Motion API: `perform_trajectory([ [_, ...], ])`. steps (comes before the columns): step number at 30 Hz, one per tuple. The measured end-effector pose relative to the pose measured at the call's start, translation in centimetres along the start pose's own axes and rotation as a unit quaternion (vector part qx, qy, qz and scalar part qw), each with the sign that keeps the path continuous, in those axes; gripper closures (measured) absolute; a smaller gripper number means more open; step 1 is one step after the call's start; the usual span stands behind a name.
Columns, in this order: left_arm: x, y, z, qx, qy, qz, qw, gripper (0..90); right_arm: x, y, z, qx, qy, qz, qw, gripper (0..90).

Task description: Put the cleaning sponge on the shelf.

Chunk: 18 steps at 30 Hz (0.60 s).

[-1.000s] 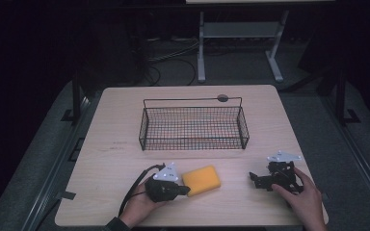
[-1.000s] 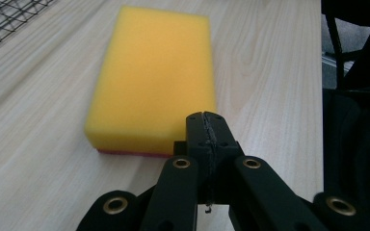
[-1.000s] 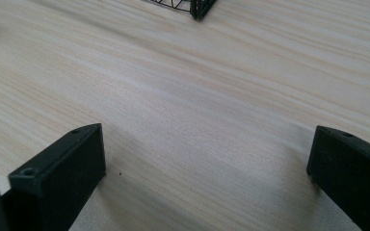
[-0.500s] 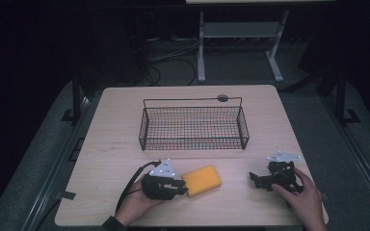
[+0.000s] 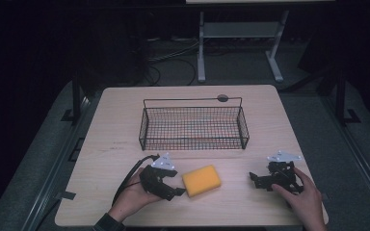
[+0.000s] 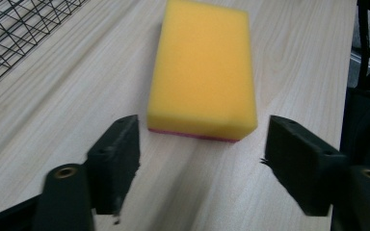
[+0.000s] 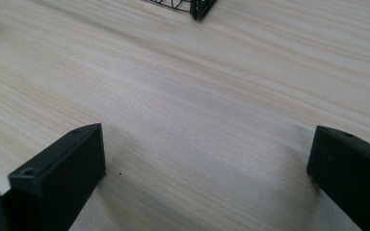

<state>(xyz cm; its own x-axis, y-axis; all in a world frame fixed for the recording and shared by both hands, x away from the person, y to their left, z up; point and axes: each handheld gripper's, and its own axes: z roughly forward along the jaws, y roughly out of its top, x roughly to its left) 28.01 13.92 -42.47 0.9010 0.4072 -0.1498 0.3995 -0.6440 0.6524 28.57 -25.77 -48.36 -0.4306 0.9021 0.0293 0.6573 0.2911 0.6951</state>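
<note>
At about 7 o'clock on the pale wooden table (image 5: pixel 270 103), the left gripper (image 6: pixel 200 159) lies low with its jaws spread wide, the near end of the yellow rectangular foam sponge (image 6: pixel 204 67) just ahead of them and untouched. The sponge sits near 6 o'clock, in front of the black wire basket (image 5: pixel 193 126). It looks light and soft, likely to squash, so a gentle pinch across its long sides suits it. At 4 o'clock the right gripper (image 7: pixel 204 168) rests spread over bare wood.

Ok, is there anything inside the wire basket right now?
The wire basket looks empty: through its mesh only the light wooden table shows. The yellow sponge lies outside, nearer the person, just ahead of the open left gripper.
</note>
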Motion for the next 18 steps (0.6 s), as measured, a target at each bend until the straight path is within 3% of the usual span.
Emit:
perform_trajectory([
  [4, 0.2, 0.6, 0.1, 0.015, 0.012, -0.008, 0.9998, 12.9, 0.0, 0.0, 0.0, 0.0, 0.0, 0.0, 1.0, 0.0],
  [18, 0.2, 2.8, 0.6, 0.056, 0.015, -0.007, 0.9983, 13.0, 0.0, 0.0, 0.0, 0.0, 0.0, 0.0, 1.0, 0.0],
])
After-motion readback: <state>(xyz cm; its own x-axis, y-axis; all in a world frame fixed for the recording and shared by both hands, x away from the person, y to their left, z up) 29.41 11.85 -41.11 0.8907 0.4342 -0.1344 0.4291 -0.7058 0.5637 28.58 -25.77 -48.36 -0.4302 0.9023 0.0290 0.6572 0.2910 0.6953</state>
